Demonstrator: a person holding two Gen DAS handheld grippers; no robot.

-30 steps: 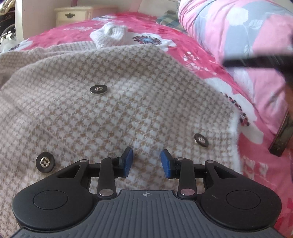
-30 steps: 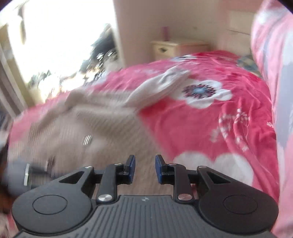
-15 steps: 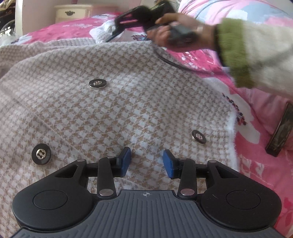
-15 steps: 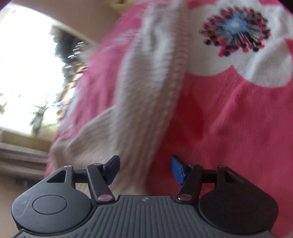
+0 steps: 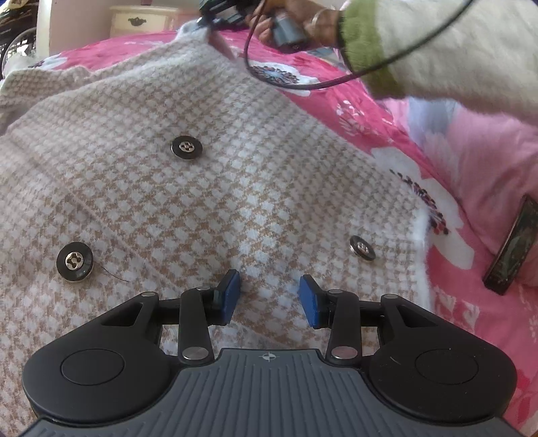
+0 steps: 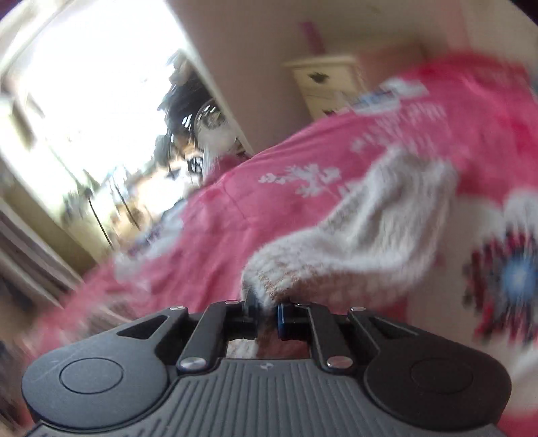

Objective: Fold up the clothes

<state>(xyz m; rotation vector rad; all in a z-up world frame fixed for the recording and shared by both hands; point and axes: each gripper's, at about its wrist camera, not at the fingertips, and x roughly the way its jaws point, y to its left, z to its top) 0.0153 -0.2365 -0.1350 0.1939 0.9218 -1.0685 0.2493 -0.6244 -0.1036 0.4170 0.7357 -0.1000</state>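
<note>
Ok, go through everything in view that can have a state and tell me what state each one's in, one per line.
Left gripper: jaws open, holding nothing, over the sweater.
Right gripper: jaws shut on the sweater's sleeve.
Houndstooth sweater: spread flat on the bed, not yet folded.
Sleeve: pinched at the cuff and raised off the bedspread.
Nightstand drawer: closed.
Phone: lying on the bed, screen dark.

A cream nightstand [image 6: 328,85] is seen against a pinkish wall [image 6: 255,50]; strong daylight is admitted through the window [image 6: 90,87] at upper left.
</note>
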